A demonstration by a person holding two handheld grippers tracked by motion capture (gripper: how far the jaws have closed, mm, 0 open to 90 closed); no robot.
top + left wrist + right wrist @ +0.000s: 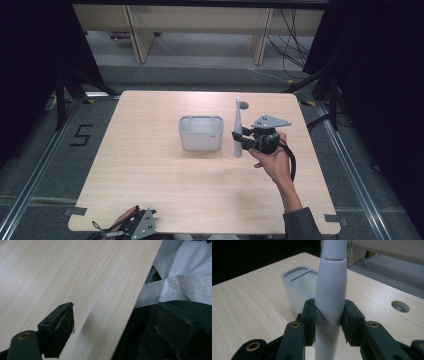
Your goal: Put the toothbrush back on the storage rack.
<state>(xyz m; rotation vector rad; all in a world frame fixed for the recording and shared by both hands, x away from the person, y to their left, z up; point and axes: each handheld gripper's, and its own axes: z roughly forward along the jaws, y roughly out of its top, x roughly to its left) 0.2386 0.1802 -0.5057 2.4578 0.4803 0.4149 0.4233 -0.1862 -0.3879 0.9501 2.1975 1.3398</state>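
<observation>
From above, the right gripper (239, 138) has its jaws clenched on a tall white plastic electric-toothbrush handle with a slim neck (238, 131), held upright, its bottom end low over or on the pale wooden tabletop (150, 170) toward the right edge, just beside the grey plastic two-compartment holder (201, 132) that sits near the middle. So the pick-up looks done; by my reading the drop into the holder is what remains, since both compartments appear empty from here. The left gripper (102, 231) waits at the near edge, by the near left corner, well apart from the action. Over to the left gripper view: the left gripper (120, 332) has its jaws spread wide with nothing between them, one over the tabletop's (75, 277) near edge, the other off the tabletop over the person's clothing. Now the right gripper view: the right gripper (329, 317) has both pads pressed on the thick body of the handle (331, 290), with the holder (295, 290) standing just behind and left, and a round cable hole (400, 306) off to the right.
</observation>
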